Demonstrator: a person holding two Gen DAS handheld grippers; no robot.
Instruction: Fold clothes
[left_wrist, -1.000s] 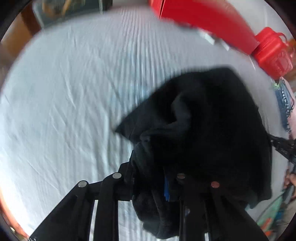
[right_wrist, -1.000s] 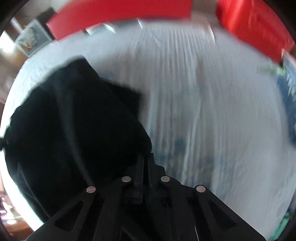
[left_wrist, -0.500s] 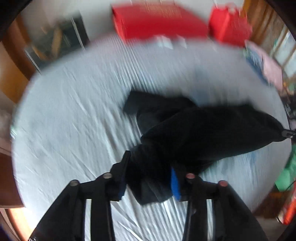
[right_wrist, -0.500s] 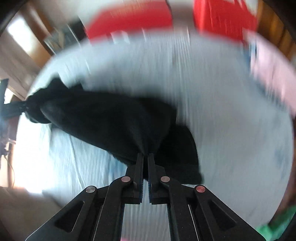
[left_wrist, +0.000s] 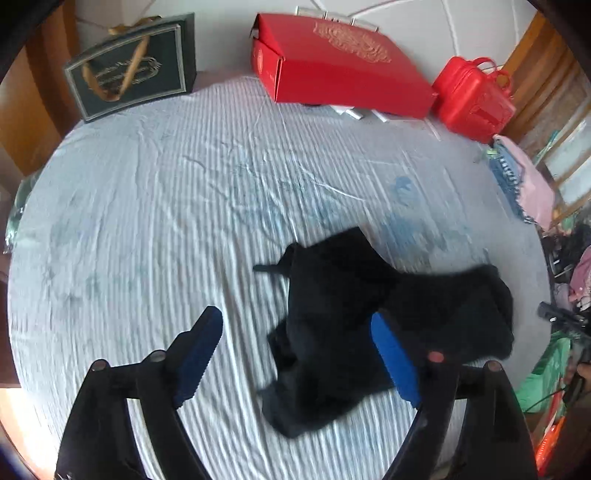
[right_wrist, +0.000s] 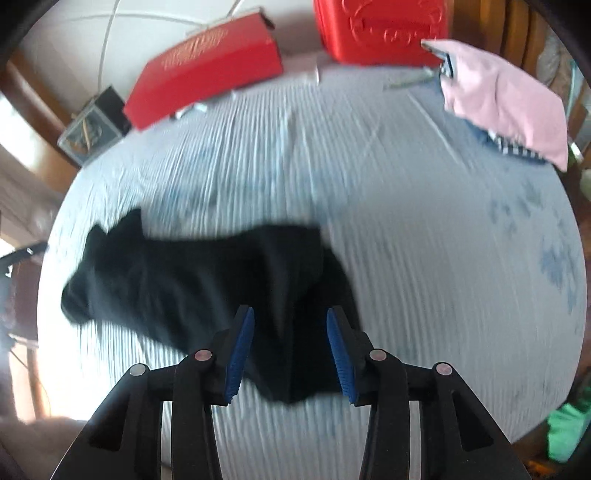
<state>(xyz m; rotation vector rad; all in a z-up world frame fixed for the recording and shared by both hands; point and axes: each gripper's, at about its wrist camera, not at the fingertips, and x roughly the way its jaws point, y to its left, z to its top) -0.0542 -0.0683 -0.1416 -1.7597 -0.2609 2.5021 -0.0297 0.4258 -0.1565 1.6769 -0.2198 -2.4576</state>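
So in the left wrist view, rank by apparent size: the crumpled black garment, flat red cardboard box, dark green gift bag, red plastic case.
1. Crumpled black garment, though nearest the camera.
2. Flat red cardboard box.
3. Dark green gift bag.
4. Red plastic case.

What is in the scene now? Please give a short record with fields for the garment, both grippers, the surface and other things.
garment: black garment, crumpled, lying on the bed
left gripper: open, holding nothing
right gripper: open, above the garment's near edge
surface: striped bed sheet, wrinkled
far edge: red box, red bag, dark gift bag
right side: folded pink cloth
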